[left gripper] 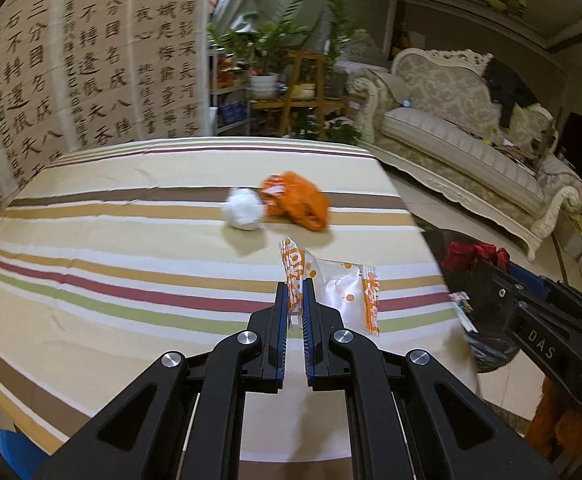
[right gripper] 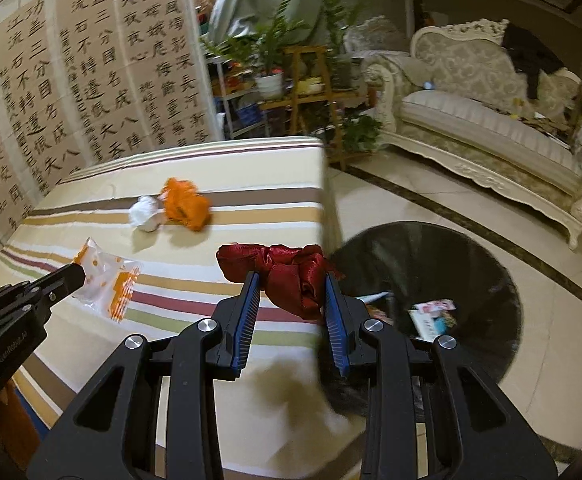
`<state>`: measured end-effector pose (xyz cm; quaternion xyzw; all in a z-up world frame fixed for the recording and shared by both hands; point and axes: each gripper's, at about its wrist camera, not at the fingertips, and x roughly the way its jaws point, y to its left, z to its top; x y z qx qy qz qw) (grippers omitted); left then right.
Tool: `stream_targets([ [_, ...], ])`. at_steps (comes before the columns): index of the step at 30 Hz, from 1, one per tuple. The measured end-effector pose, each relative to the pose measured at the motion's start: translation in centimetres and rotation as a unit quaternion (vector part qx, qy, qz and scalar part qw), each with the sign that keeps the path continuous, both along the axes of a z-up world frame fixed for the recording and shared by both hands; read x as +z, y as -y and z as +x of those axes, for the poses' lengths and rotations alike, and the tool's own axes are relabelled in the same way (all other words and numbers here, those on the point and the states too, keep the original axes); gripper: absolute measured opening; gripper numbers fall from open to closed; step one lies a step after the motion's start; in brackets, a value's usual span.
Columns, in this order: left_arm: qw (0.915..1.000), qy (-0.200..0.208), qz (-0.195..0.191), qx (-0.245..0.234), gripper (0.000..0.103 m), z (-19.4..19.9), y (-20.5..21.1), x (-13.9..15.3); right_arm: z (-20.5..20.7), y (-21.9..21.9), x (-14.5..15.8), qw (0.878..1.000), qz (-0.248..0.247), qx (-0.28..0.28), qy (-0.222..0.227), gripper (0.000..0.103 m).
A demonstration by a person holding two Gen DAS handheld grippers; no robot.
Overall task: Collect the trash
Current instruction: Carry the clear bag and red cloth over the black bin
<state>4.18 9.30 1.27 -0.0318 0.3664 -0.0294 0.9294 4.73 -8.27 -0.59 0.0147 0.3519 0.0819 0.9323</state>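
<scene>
Pinching a white-and-orange wrapper (left gripper: 333, 286) by one edge, the left gripper (left gripper: 295, 304) holds it just above the striped worktop (left gripper: 131, 264); the right gripper (right gripper: 291, 294) clamps a crumpled red ribbon (right gripper: 287, 272) near the black trash bag (right gripper: 431, 264) on the floor. Risk: that thin edge could slip free; the white wad (left gripper: 243, 209) and orange bag (left gripper: 297, 200) wait on the worktop.

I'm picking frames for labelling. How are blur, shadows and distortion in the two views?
Left wrist view: the white paper ball and orange bag are motion-smeared, the ball casting a soft shadow. Right wrist view: the table edge and black trash bag are smeared. Both views bend straight lines, with dark corners.
</scene>
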Motion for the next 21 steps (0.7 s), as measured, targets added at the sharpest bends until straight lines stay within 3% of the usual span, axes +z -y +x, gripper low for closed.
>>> stream_targets([
  [11,0.9972,0.008,0.012,-0.073,0.008,1.7,7.7,-0.4,0.7,6.6,-1.1,0.997,-0.005,-0.079,0.002,0.031],
  [21,0.9937,0.002,0.029,-0.108,0.008,4.7,12.9,-2.2,2.1,10.8,-2.4,0.992,-0.007,-0.126,-0.008,0.032],
])
